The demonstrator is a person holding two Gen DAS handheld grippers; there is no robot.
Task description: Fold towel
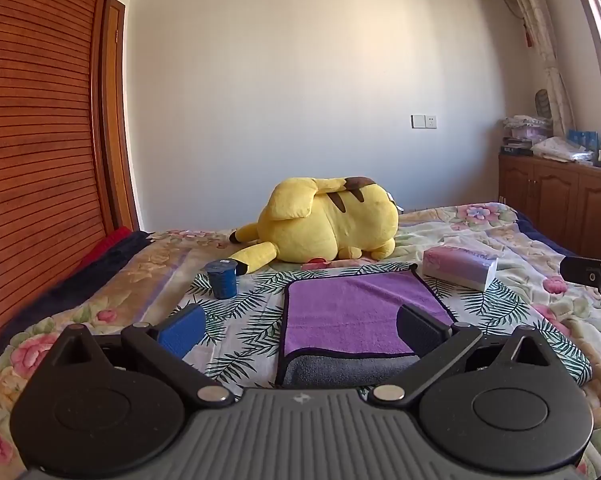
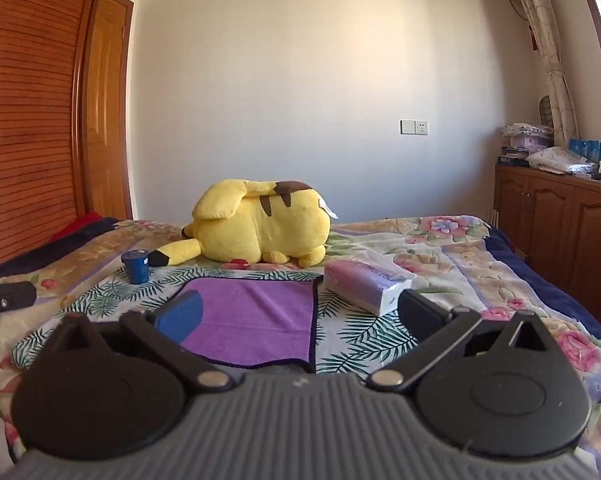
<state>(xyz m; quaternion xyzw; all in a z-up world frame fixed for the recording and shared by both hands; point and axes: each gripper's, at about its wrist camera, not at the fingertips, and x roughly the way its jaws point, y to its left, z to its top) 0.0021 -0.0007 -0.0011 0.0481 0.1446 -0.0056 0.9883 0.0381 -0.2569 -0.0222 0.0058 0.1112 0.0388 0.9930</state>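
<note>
A purple towel [image 1: 356,312] with a dark hem lies flat on the bed, its near edge turned over to show a grey underside [image 1: 340,372]. It also shows in the right wrist view [image 2: 256,316]. My left gripper [image 1: 300,328] is open and empty, held above the towel's near left part. My right gripper [image 2: 296,316] is open and empty, over the towel's near right corner. Part of the right gripper shows at the right edge of the left wrist view [image 1: 596,276].
A yellow plush toy [image 1: 328,220] lies beyond the towel. A blue cup [image 1: 221,279] stands to the towel's left and a tissue pack [image 1: 460,266] to its right. Floral bedspread [image 1: 540,292], wooden wardrobe [image 1: 32,140] at left, cabinets [image 1: 560,204] at right.
</note>
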